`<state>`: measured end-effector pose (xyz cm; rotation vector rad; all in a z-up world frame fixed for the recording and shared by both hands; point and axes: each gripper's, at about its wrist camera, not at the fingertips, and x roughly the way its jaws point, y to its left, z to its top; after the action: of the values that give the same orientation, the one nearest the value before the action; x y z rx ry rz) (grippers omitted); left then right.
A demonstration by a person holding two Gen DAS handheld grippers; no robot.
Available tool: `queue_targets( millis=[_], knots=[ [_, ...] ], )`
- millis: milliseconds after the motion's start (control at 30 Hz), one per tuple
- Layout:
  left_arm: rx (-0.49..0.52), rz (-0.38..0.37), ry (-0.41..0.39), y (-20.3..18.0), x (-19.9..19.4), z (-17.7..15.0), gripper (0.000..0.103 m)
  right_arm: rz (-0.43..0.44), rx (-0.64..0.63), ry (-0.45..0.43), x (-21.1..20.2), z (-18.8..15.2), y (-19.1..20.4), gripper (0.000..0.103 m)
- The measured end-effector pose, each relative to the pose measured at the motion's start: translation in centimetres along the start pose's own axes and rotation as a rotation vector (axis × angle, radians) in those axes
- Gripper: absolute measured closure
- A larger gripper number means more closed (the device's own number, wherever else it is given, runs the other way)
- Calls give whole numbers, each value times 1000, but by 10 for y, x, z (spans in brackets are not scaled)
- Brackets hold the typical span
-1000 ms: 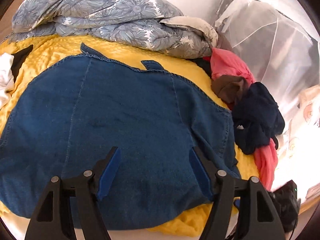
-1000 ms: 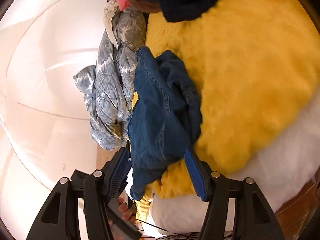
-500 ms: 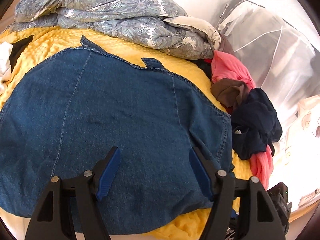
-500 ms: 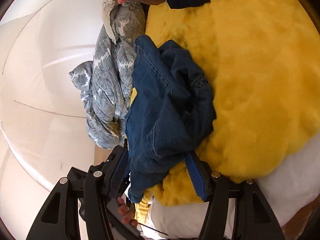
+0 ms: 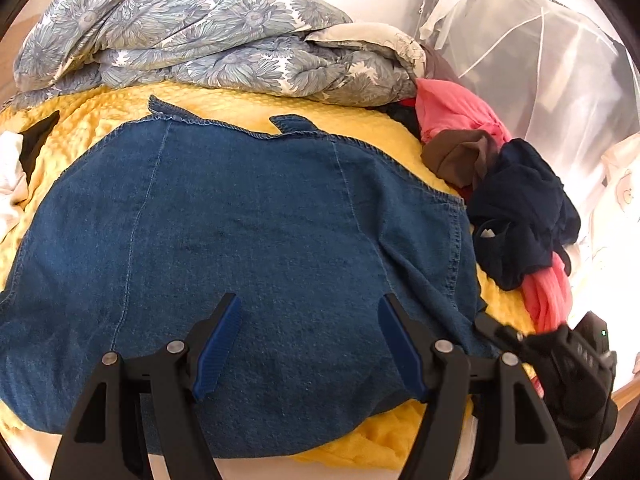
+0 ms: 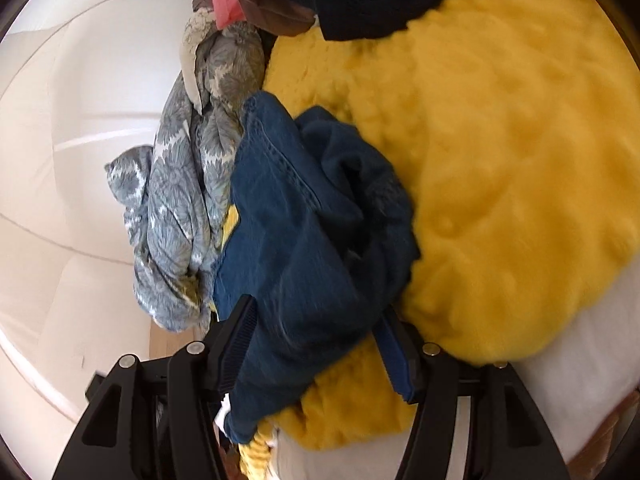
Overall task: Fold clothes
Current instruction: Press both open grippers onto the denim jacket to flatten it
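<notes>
a bed under a yellow blanket, pale wall behind: the left gripper hovers with jaws spread wide and empty over a blue denim garment lying mostly flat on the blanket, no pad pressing the cloth. in the right wrist view, the right gripper has a bunched fold of that denim garment between its jaws, which are opening; the cloth lies slack there, not pinched, near the bed's edge. beyond the denim, a grey floral quilt is heaped along the far side, and a pile of pink, brown and navy clothes crowds the garment's right edge. the risk from here, by the look of it: the released fold may slump into a crumple rather than a clean crease, or slide off the bed's edge, and a careless next grab could catch the blanket's pile or a neighbouring garment together with the denim.
</notes>
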<state>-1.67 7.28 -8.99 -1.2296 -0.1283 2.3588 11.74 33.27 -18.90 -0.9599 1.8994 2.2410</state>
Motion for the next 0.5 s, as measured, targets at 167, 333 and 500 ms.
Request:
queue_targets(
  millis=[167, 333, 500],
  knots=[
    [-9, 9, -2, 2, -2, 1, 30, 16, 11, -27, 11, 5, 9, 39],
    [0, 36, -4, 3, -1, 0, 30, 7, 43, -83, 13, 4, 11, 39],
    [30, 72, 3, 2, 2, -3, 30, -77, 86, -108, 15, -4, 3, 39]
  ],
)
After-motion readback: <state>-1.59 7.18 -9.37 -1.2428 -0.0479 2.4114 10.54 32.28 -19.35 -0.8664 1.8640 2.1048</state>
